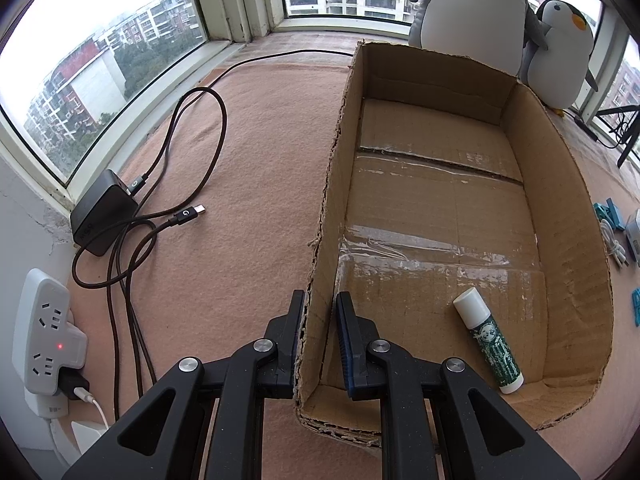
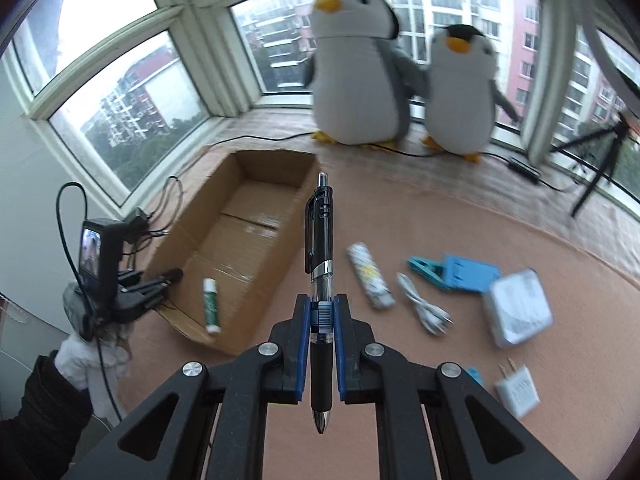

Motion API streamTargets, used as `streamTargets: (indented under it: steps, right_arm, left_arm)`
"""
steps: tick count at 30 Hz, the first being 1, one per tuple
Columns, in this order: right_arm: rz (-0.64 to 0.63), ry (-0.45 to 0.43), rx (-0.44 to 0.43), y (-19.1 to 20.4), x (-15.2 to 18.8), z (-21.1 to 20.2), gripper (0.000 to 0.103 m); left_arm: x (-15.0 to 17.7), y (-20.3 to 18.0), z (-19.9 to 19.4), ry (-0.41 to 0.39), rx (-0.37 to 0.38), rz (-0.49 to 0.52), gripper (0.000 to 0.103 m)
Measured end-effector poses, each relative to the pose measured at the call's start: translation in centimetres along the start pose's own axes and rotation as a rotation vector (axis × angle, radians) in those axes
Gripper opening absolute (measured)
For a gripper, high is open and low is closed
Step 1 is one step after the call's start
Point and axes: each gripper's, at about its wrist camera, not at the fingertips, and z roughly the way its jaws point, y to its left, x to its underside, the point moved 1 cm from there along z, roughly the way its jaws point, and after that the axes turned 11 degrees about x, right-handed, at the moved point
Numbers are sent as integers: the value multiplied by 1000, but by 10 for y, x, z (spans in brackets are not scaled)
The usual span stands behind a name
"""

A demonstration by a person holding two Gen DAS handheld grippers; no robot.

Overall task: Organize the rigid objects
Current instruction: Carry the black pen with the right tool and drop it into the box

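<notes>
Our right gripper has its jaws clamped on the clear mid-barrel of a black pen, which lies along the fingers with its clip end pointing away and its tip toward us, a hold that should let it drop lengthwise. We judge it is bound for the cardboard box, which lies left of the pen and beyond it. Our left gripper pinches the box's near-left wall, jaws closed on the cardboard, probably to keep the light box from sliding. Inside the box, near that corner, 1 green glue stick already lies flat. Right of the box, on the pink mat, wait a patterned tube, a white cable, blue clips and 2 white adapters.
</notes>
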Motion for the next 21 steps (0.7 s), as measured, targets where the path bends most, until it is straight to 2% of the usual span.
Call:
streamTargets:
  steps: [9, 21]
  right_arm:
    - [-71, 35, -87, 71, -33, 40, 10]
    - [-110, 95, -76, 103, -41, 86, 10]
  left_arm:
    - [2, -2, -2, -6, -2, 9, 16]
    - [3, -4, -3, -7, -5, 17, 16]
